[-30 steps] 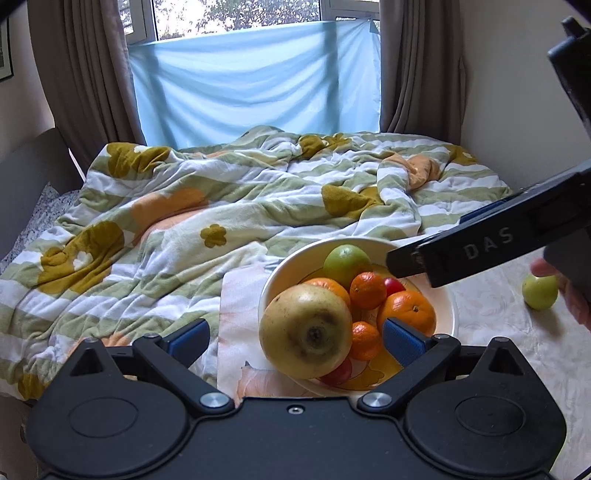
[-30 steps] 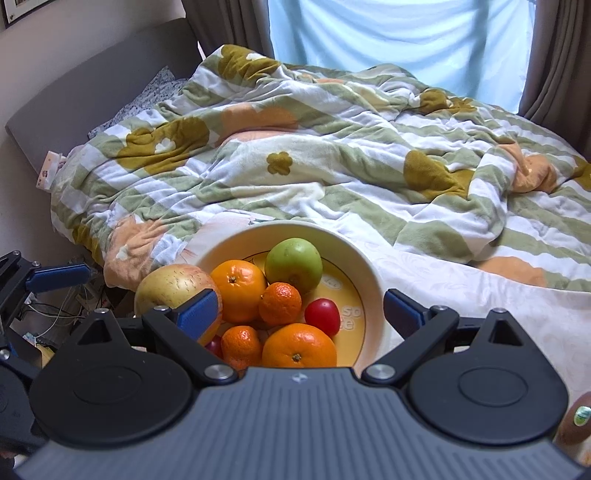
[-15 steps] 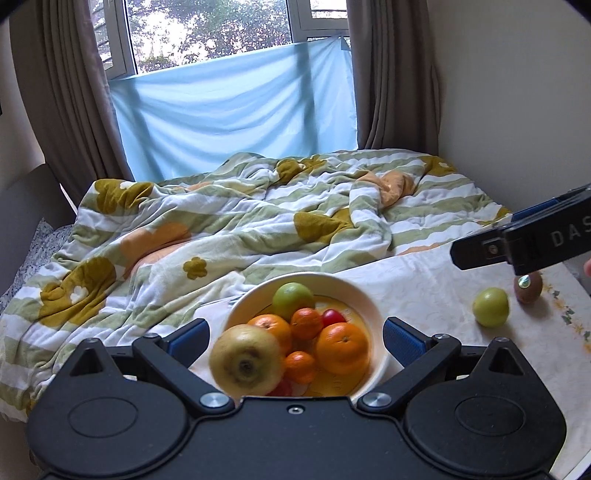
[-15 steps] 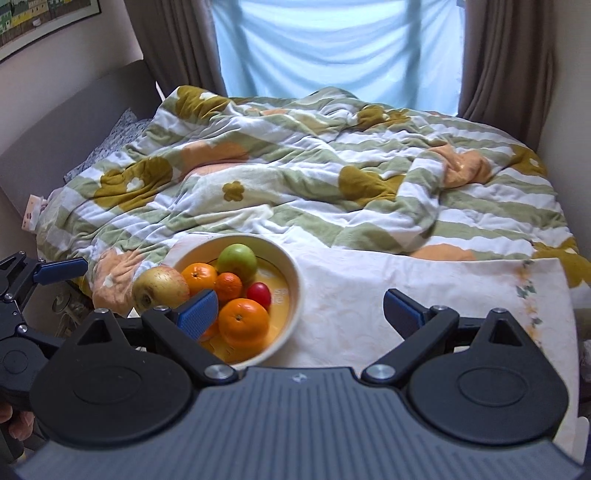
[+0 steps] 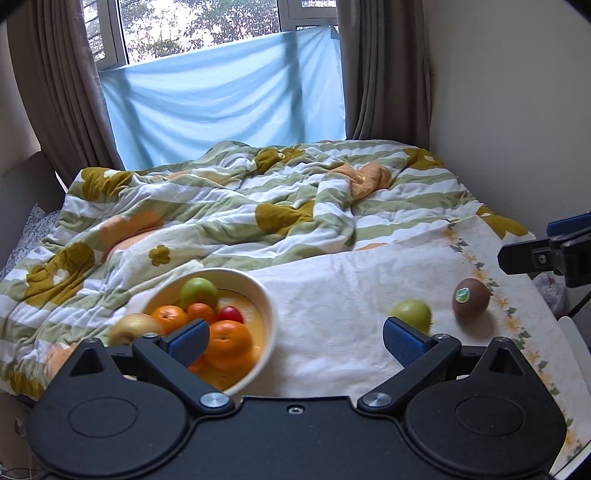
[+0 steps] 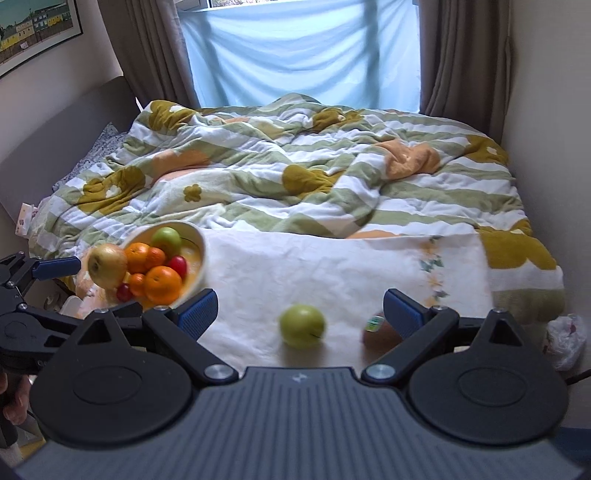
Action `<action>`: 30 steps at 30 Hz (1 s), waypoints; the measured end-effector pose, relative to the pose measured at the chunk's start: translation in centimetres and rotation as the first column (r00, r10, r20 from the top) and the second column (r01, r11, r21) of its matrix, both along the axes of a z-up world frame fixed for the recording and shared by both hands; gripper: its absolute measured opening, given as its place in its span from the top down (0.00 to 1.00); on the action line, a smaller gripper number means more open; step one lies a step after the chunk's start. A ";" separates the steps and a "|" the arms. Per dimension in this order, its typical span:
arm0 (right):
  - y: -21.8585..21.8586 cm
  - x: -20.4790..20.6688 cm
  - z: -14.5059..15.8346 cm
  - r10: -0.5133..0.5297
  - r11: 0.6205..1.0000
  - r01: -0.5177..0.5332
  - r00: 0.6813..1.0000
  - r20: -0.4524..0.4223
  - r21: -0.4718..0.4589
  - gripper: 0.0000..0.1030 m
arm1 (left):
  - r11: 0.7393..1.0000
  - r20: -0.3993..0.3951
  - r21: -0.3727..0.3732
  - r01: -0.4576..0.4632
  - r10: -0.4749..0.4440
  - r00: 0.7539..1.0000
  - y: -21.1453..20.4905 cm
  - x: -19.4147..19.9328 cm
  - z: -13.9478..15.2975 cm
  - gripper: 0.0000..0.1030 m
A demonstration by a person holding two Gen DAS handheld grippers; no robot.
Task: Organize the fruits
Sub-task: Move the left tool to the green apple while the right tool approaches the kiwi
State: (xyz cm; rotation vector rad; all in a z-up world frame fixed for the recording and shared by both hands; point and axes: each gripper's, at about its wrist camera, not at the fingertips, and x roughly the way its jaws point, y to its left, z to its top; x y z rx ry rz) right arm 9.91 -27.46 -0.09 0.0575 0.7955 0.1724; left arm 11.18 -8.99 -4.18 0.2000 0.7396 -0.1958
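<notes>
Left gripper (image 5: 295,338): jaws spread wide, nothing between the blue pads (image 5: 402,338), held above the near edge of the white cloth (image 5: 332,295). Right gripper (image 6: 301,314): likewise released and empty, hovering over the same cloth.

In the right wrist view, a loose green apple (image 6: 302,325) lies on the cloth between the two fingers, clear of both. Just beside it at 3 o'clock sits a brown kiwi (image 6: 376,334) bearing a green sticker, partly hidden by the right finger. In the left wrist view the same apple (image 5: 412,314) sits just behind the right pad, with the kiwi (image 5: 471,298) near it at 2 o'clock; the two fruits are apart, not touching.

The cream bowl (image 5: 267,306) stands at the left end of the cloth, at 10 o'clock from the apple and well apart from it. It holds a large orange (image 5: 227,343) at the front, smaller oranges, a small red fruit (image 5: 231,314) and a second green apple (image 5: 198,291) at the back. A large yellowish pear-like fruit (image 6: 107,265) rests at the bowl's left edge; whether it lies inside the rim cannot be told.

Beyond the cloth, a rumpled striped floral duvet (image 6: 295,166) covers the bed. At 12 o'clock, a pale blue sheet (image 5: 225,96) hangs across the window between brown curtains (image 6: 465,51). A framed picture (image 6: 33,26) hangs at 10 o'clock.
</notes>
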 end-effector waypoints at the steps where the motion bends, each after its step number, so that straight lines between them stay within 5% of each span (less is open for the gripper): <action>1: -1.0 -0.1 -0.3 -0.001 1.000 0.001 1.000 -0.004 -0.008 0.00 | 1.000 -0.007 -0.001 -0.003 0.003 1.000 -0.8 0.1 -0.4 0.01; 13: -8.5 2.3 -6.2 -0.009 1.000 0.010 0.997 -0.082 0.012 0.00 | 0.999 -0.123 -0.036 0.020 -0.024 0.992 -8.0 3.4 -6.7 0.01; 30: -10.0 7.8 -13.3 0.086 0.996 -0.075 0.975 -0.205 0.057 0.00 | 0.995 -0.224 0.014 0.100 -0.094 0.970 -11.4 8.2 -12.7 0.10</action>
